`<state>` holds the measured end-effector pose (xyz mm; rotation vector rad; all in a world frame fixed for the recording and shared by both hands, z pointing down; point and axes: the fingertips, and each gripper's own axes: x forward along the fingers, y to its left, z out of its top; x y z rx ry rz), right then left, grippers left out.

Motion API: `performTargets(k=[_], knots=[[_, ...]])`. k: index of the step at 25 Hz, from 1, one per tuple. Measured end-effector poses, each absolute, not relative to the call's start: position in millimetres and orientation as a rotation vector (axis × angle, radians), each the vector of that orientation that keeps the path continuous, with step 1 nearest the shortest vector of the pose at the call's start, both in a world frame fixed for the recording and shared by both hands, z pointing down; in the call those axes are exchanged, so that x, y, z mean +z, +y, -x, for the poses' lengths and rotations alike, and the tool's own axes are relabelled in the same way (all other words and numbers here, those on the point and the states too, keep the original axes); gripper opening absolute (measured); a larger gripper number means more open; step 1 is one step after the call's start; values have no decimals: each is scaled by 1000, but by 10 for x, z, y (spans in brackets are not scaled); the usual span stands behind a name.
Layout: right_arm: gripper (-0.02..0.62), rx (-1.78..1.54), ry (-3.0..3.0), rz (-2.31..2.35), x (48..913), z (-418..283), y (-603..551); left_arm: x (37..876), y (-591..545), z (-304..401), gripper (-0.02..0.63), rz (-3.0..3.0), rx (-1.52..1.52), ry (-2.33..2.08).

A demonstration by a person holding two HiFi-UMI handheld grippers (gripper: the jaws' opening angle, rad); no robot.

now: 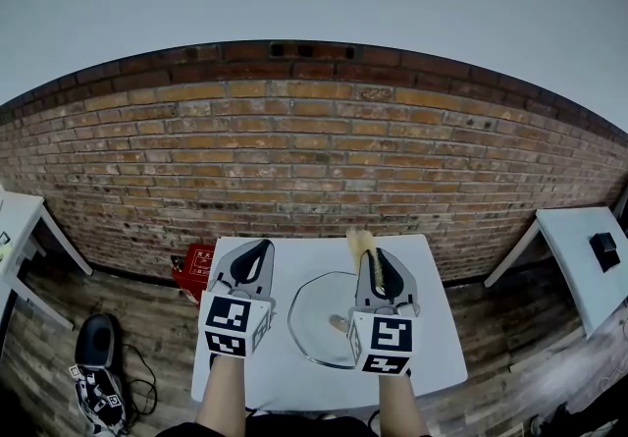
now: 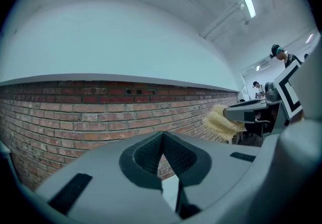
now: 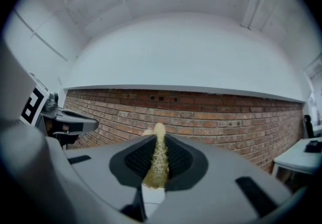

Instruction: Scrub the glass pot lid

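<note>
head view has the glass pot lid [image 1: 319, 322] lying flat on the white table [image 1: 294, 258], toward its near right part, with its right edge hidden under the right gripper [image 1: 378, 266]. that gripper pinches a yellow sponge [image 1: 361, 243], squeezed thin between the pads, with only a short tuft past the tips. the sponge points out toward the brick wall [image 1: 314, 160] and does not look to be touching the glass. the left gripper [image 1: 253, 258] hovers just left of the lid, jaws pressed together with nothing between them.

nothing steadies the lid, so a firm scrubbing stroke would likely push it across the smooth tabletop, perhaps toward an edge. so little sponge stands proud that a steep approach could bring the hard jaw tips onto the glass. a sideways drag might also work the sponge loose, since the hold is a narrow pinch.
</note>
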<state>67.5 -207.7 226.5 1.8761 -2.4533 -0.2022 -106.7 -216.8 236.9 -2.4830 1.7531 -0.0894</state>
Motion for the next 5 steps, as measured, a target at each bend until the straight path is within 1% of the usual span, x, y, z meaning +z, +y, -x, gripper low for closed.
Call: performTargets(k=[5], knots=[[57, -192, -2454, -1874, 2283, -701, -2133, 2374, -2211, 1058, 9, 2479, -97, 1764]])
